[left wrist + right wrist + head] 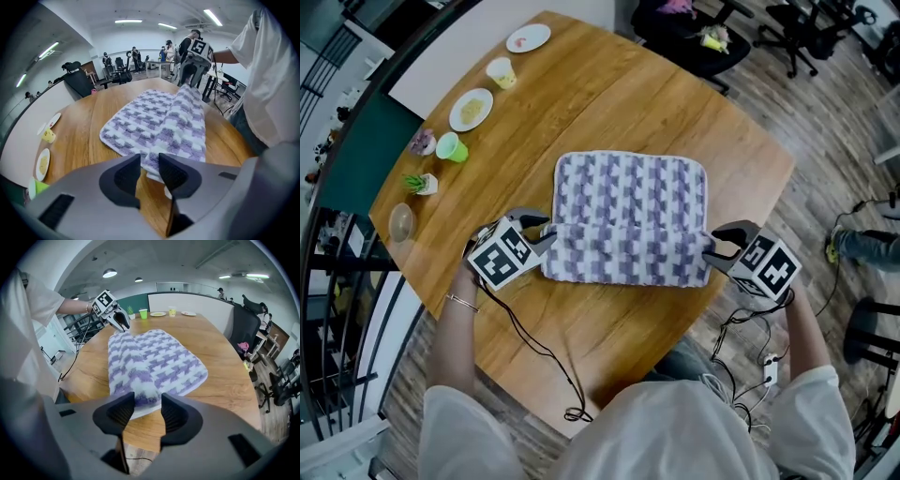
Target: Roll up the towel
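A purple-and-white checked towel (628, 197) lies flat on the round wooden table (609, 84), with its near edge turned over into a thick fold (623, 253). My left gripper (546, 230) is at the left end of that fold and my right gripper (710, 246) at the right end. In the left gripper view the left gripper (149, 168) stands open, the towel's end (159, 164) just beyond the gap. In the right gripper view the right gripper (147, 406) is open too, the fold's end (140, 397) between the pads but not pinched.
Along the table's far left edge stand two plates (472, 109), a yellow cup (501, 72), a green cup (452, 146), a small plant (422, 183) and a glass bowl (400, 222). Cables (544, 347) trail over the near edge. Office chairs (797, 28) stand beyond the table.
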Demonstrator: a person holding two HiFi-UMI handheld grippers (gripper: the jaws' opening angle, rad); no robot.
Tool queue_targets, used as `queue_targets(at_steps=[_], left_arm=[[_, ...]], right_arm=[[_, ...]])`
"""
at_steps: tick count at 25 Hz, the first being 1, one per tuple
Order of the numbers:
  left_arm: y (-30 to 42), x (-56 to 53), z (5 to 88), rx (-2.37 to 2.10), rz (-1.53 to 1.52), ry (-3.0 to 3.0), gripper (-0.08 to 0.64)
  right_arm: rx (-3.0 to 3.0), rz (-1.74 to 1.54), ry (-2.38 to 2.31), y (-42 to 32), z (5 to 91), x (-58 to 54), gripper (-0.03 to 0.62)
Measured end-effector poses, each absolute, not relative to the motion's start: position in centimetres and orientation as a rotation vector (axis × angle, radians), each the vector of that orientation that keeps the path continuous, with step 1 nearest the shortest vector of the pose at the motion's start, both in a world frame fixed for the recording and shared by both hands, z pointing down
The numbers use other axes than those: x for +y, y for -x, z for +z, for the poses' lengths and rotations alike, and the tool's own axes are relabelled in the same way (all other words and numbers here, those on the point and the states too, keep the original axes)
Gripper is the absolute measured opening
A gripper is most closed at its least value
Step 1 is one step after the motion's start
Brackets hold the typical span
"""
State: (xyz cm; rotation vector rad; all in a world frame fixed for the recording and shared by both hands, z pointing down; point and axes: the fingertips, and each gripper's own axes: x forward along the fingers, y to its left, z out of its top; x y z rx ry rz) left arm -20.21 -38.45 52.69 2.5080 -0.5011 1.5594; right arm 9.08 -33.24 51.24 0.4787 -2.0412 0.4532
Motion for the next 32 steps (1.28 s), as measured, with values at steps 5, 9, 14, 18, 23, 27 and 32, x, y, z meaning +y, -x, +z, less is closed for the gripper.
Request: queue_targets(at_steps=[5, 9, 14, 18, 23, 27, 32], left_arm=[[21.8, -38.0, 49.8, -0.608, 1.589, -2.552, 0.15], [21.2, -35.4, 47.5, -0.596, 1.638, -2.635, 0.157], [19.0, -29.2, 51.3, -0.306, 1.823, -2.614, 0.166], [19.1, -28.0, 54.7, -0.277, 1.898, -2.559, 0.172], [19.1, -28.5, 57.4, -0.28, 1.952, -2.562, 0.175], [19.1, -29.8, 58.2, -0.279, 2.004, -2.554, 0.13], [19.7, -31.6, 57.8, -0.291, 1.966, -2.526, 0.079]], right_arm=[[-2.057, 0.366, -0.533, -8.8, 48.8, -32.6, 0.189], [-2.082, 0.301, -0.499, -6.7, 47.5, -30.1, 0.189], [-2.01, 0.227, -0.376, -4.7, 51.3, -26.1, 0.22], [-1.973, 0.182, -0.373, -4.8, 54.7, -25.3, 0.224], [-1.944, 0.13, -0.395, -5.2, 57.5, -25.9, 0.216], [-1.924, 0.087, -0.411, -4.9, 58.3, -27.1, 0.141], [-1.929, 0.144, -0.415, -4.3, 57.7, -28.9, 0.072]])
